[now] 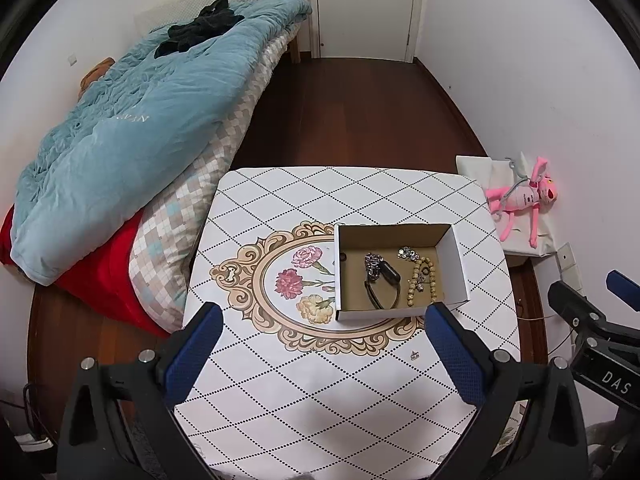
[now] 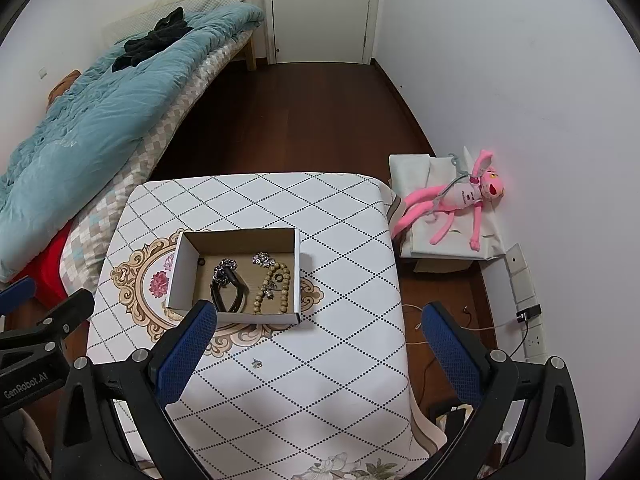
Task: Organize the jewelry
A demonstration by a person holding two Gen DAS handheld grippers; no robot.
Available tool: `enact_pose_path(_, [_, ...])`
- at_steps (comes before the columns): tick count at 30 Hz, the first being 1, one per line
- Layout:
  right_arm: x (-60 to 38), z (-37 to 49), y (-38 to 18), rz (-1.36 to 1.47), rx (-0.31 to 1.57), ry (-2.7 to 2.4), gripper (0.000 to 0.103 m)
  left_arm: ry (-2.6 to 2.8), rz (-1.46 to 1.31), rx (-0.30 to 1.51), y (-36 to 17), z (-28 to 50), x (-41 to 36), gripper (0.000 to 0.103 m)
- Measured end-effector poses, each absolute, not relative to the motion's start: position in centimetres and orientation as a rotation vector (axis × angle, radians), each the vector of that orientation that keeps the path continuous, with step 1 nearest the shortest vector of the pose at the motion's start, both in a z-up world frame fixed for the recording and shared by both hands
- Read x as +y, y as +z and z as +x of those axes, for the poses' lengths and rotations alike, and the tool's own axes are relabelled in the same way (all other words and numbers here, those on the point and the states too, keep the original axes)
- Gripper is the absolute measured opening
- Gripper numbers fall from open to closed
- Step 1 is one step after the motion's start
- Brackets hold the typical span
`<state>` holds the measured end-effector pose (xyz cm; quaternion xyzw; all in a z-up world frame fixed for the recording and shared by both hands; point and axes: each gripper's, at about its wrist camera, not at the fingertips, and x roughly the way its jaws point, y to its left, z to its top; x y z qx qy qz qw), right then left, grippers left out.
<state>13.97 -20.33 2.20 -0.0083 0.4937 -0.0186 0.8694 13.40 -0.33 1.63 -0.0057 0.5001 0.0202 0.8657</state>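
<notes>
A white cardboard box stands open on the table. Inside lie a black band, a beige bead string and small silver pieces. One small silver piece lies loose on the tablecloth in front of the box. My left gripper is open and empty, above the table's near side. My right gripper is open and empty, to the right of it.
A bed with a blue quilt runs along the left. A pink plush toy lies on a white box to the table's right. Cables and wall sockets sit by the right wall. A door is at the back.
</notes>
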Motion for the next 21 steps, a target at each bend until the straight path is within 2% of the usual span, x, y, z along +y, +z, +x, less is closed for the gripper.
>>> enact_pose_path(21, [-19.85,13.89,2.08,-0.023,1.042,-0.029,0.103,0.046,0.000,1.045,1.88,13.29,-0.35,0.103])
